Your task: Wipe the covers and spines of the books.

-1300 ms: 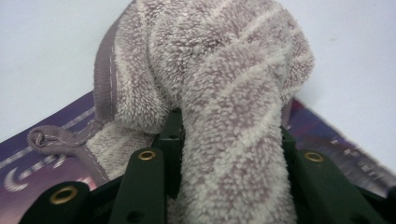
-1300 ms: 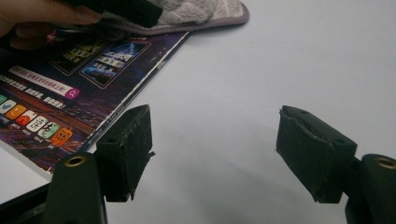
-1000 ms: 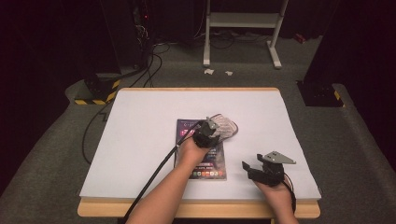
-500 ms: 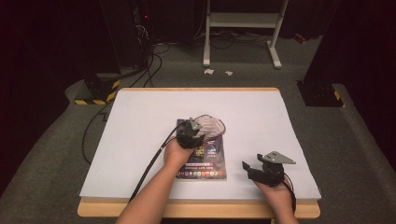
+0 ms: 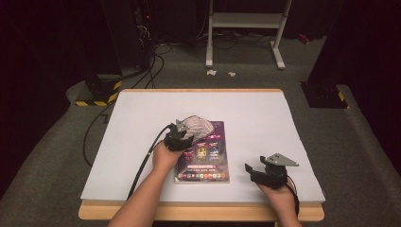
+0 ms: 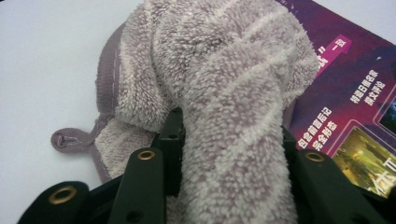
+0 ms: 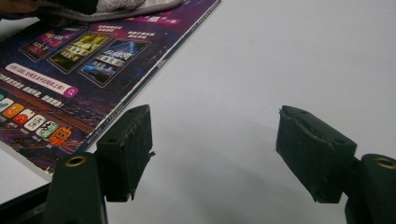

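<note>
Fluffy grey terry cloth — a small striped towel (image 6: 219, 88) — is bunched between the jaws of the left gripper (image 6: 229, 135), which are clamped on a thick fold of it. In the left gripper view the fold rises up out of the jaws and flops forward, and a hemmed edge with a small hanging loop trails off to the left of the jaws. Seen from the high view, the towel (image 5: 197, 126) lies on the upper left corner of a purple magazine (image 5: 204, 152), partly spilling past that corner onto the white tabletop (image 5: 142, 142). The left gripper (image 5: 178, 137) sits at the magazine's left edge, just below the towel, with its cable running back along the forearm toward the table's near edge.

The magazine lies flat, its glossy cover printed with small picture panels and a row of coloured icons along its near edge. In the left gripper view the cover (image 6: 355, 116) shows to the right of the towel, with the cloth resting on it.

The right gripper (image 5: 265, 171) rests on the tabletop to the right of the magazine's near right corner — close by, not touching it. Its jaws (image 7: 215, 149) stand wide apart with nothing but bare white surface between them; the magazine (image 7: 79, 70) lies beyond and to the left of them in the right gripper view.
</note>
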Tool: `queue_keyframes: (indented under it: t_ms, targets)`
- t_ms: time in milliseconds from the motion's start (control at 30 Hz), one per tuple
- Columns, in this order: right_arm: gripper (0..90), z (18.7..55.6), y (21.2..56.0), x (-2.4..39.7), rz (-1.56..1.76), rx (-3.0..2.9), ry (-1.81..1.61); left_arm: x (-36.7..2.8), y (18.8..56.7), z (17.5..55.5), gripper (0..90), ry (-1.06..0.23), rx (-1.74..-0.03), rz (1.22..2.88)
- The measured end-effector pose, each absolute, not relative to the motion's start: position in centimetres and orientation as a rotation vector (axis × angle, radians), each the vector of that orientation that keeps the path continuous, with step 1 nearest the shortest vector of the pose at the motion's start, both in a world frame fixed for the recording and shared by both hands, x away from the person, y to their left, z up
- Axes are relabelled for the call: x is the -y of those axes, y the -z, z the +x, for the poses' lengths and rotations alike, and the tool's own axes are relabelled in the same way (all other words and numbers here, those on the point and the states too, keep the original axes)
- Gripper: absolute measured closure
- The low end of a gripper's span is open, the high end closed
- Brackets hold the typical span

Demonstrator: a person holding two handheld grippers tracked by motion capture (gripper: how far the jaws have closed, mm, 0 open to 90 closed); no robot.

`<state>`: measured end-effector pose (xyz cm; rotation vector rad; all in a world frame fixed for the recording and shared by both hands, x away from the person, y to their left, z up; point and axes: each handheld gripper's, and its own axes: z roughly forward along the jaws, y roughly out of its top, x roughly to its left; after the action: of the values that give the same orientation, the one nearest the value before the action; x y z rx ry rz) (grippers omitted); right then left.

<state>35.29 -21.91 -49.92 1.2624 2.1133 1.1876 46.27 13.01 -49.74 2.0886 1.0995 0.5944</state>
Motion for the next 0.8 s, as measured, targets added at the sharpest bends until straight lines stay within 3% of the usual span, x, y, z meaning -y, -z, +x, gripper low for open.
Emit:
queue_keyframes:
  t_ms: [800]
  targets:
    - [27.2, 35.2, 49.9, 21.9, 1.255, -2.116, -1.19, -12.6, 48.4, 45.4, 63.4, -0.621, -1.034, 2.039]
